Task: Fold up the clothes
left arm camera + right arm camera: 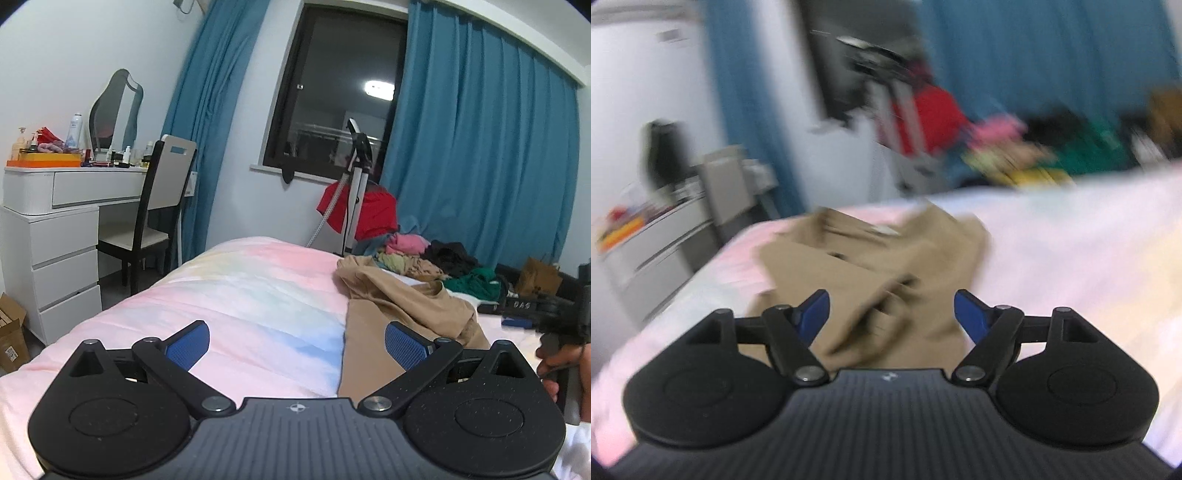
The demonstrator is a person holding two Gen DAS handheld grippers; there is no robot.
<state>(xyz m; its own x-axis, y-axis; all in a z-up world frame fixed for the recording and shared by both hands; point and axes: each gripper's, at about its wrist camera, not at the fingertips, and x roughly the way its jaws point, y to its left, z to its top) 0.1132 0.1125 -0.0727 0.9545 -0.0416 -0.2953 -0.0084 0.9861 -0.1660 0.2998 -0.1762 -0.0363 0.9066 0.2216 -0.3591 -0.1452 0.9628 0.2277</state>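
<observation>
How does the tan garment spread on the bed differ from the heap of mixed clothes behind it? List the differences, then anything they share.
The tan garment is a single piece, lying alone and partly flattened; the heap of mixed clothes is many pieces bunched together.
The tan garment is one colour; the heap mixes pink, yellow, black and green.
The tan garment lies nearer the camera; the heap sits at the far edge.
Both rest on the pastel quilted bed, unfolded.

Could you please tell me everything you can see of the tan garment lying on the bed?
The tan garment is plain, soft-looking cloth, with a round neckline and what may be a pale label near it. It lies rumpled and partly folded over itself on the pastel pink quilt, short of the clothes pile near the curtain. The right-wrist view is blurred, yet both views show open fingers with nothing gripping the cloth; only the quilt beneath touches it.
</observation>
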